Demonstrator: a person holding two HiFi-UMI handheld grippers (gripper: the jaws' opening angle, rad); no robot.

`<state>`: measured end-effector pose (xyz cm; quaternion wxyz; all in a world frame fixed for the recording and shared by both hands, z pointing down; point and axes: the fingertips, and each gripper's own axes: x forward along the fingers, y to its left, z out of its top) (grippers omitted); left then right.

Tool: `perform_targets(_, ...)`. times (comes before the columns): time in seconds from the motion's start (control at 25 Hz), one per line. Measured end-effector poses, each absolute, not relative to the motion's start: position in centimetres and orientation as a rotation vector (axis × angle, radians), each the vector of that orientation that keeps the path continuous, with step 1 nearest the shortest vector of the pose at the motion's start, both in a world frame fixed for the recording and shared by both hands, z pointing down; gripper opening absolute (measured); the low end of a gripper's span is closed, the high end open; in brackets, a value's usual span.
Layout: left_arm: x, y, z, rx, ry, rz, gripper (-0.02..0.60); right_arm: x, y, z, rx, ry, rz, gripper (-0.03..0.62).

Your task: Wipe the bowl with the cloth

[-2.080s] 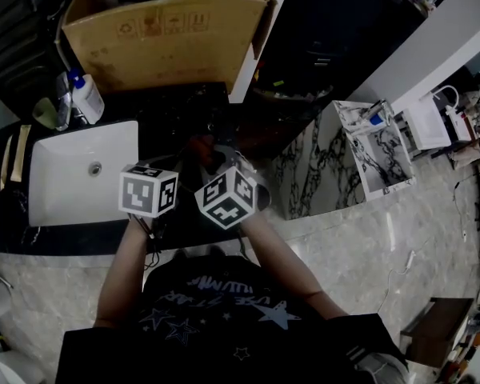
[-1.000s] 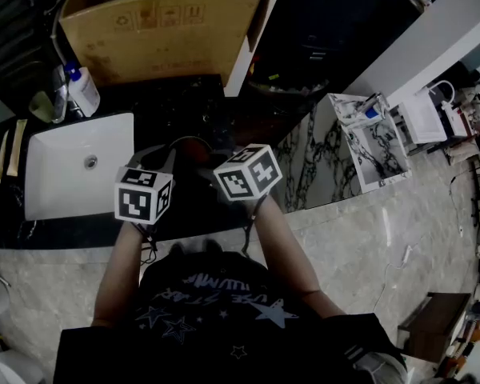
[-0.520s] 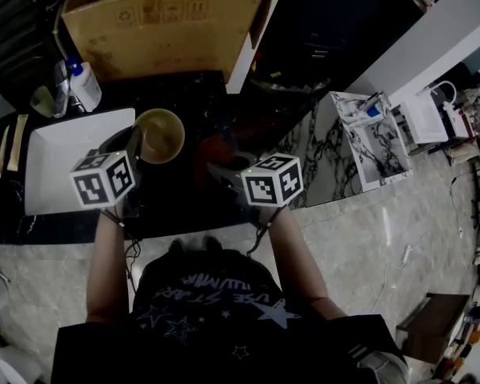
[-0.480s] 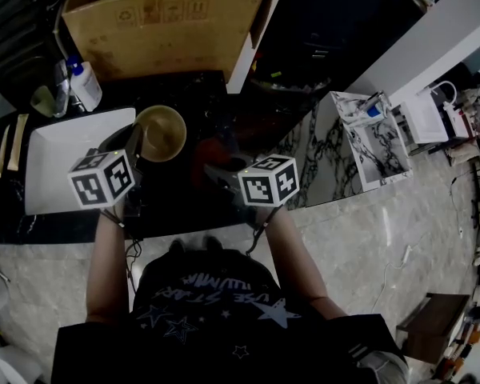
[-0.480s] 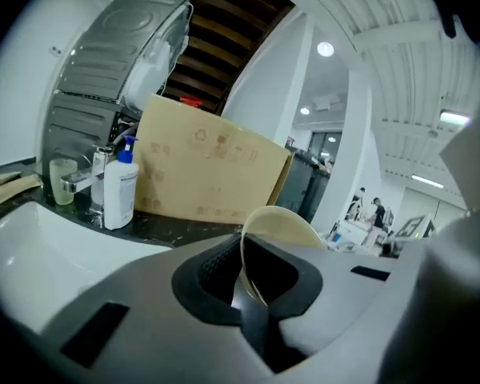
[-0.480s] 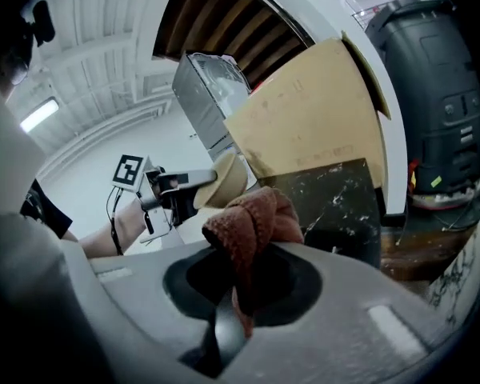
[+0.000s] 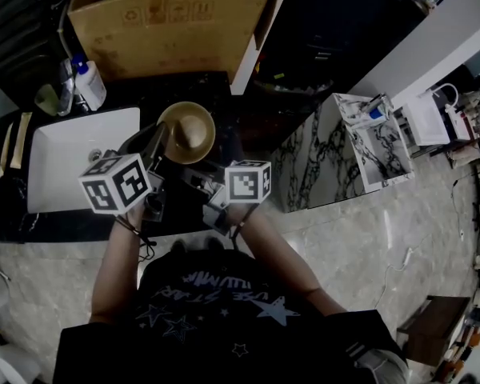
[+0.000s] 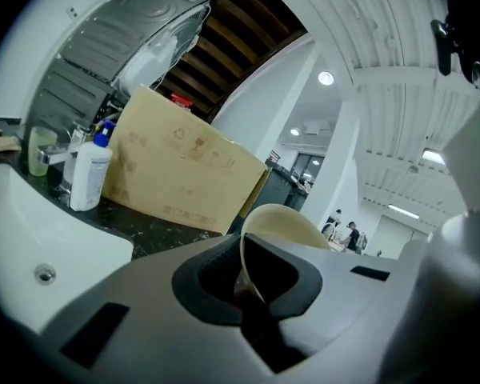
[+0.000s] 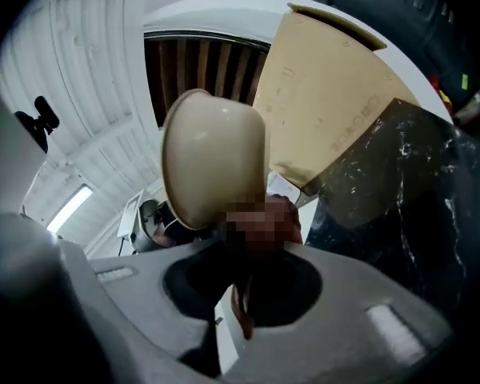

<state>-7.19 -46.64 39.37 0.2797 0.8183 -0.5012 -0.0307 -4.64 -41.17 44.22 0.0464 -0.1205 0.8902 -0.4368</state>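
Observation:
A tan bowl [image 7: 188, 130] hangs tipped on its side above the dark counter. My left gripper [image 7: 158, 146] is shut on its rim, and in the left gripper view the thin rim [image 8: 252, 254] runs down between the jaws of the left gripper [image 8: 244, 282]. My right gripper [image 7: 202, 179] sits just below and right of the bowl. In the right gripper view the bowl's [image 9: 212, 166] rounded underside fills the middle. A dark red cloth [image 9: 238, 310] is pinched in the right gripper [image 9: 240, 294], and it bunches up against the bowl's lower edge.
A white sink [image 7: 64, 166] lies left of the bowl. A large cardboard box [image 7: 168, 30] stands behind it, with a white soap bottle [image 7: 88, 86] and a green cup [image 7: 46, 98] at the box's left. The black marble counter [image 7: 240, 110] ends at the right.
The bowl and my left gripper have shifted a little to the right. My right gripper has moved left, closer under the bowl.

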Motion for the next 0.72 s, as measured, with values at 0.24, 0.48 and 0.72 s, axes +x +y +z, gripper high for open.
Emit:
perform_targets(0.24,-10.4,-47.2,40.9,2.2,-1.502,0.058,0.02,-2.5,-41.1,44.6,-0.443,2.718,-1.338,0.046)
perform_targets(0.48,-11.1,-46.1,43.3,2.213,-1.365,0.179,0.021,0.2,-42.5,43.6,-0.561,2.898,-1.028,0.046)
perform_targets(0.72,-8.9,-42.9,43.4,2.438,-1.006,0.459,0.021,0.0,-42.1,41.9,-0.291,3.136,-0.65,0.046)
